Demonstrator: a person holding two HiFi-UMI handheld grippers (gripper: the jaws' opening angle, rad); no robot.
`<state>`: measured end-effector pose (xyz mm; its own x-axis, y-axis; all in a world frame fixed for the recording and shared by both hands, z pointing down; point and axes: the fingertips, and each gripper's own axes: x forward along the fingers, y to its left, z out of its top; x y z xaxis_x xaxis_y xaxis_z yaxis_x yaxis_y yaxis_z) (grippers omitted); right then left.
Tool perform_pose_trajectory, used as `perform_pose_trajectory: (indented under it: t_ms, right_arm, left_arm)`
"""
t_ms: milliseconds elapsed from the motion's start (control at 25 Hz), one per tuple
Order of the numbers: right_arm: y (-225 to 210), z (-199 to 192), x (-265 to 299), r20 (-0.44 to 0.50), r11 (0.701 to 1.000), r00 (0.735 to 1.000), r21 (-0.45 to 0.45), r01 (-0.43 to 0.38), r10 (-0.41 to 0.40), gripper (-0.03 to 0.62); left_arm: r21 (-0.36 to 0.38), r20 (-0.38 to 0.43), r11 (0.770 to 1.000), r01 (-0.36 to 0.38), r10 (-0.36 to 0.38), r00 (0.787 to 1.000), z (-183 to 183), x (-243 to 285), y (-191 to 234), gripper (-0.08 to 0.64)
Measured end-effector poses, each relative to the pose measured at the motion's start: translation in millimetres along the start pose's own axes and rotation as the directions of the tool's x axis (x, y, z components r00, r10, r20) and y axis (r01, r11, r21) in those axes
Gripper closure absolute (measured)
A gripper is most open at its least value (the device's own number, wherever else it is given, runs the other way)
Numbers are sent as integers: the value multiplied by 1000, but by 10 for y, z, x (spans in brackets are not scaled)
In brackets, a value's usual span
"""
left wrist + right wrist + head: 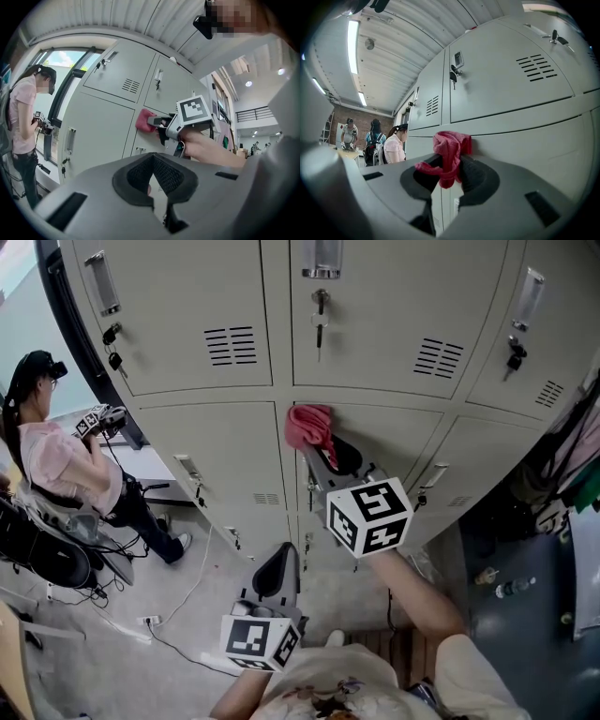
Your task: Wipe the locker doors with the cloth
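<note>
Pink cloth (309, 425) is clamped in the jaws of the right gripper (322, 454). It is pressed on the grey middle-row locker door (384, 442) near that door's top left corner, at 11 o'clock of the jaws. Left gripper (276, 576) is held off the lockers at 6 o'clock, jaws together, nothing in them. Wiping is judged under way. Cloth should be kept flat on the panel, with even pressure and overlapped strokes. The handle (432, 474) at 3 o'clock should be skirted.

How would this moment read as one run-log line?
right gripper: shut on crumpled pink cloth, against grey metal locker door | left gripper: shut, empty, held low
</note>
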<state>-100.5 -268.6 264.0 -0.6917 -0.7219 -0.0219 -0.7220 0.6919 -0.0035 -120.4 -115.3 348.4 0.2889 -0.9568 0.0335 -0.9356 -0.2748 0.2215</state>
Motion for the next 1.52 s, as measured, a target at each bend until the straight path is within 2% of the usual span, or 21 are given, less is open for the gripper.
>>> perform_pose_trajectory:
  t_ms: [160,280,560,1520]
  right_arm:
    - [-30,13,34,-4,1000,1000,7,2,-2,500]
    - [-57,17,41,-5,1000,1000,6,10,-10,500]
    - [-124,-25,32,-13,1000,1000,14,20,-20,500]
    - [-768,-55,-455,-32,990,989,13,143,-143,497]
  left_arm:
    - [24,-22,1000,10,-10,1000,103,198,56,554]
    - [15,-40,1000,3,-3,999,126,305,135,554]
    - [25,-36,1000,-3,4,999,207,371,194,555]
    - [46,-68,990,136,-133,989,172,624,-333,554]
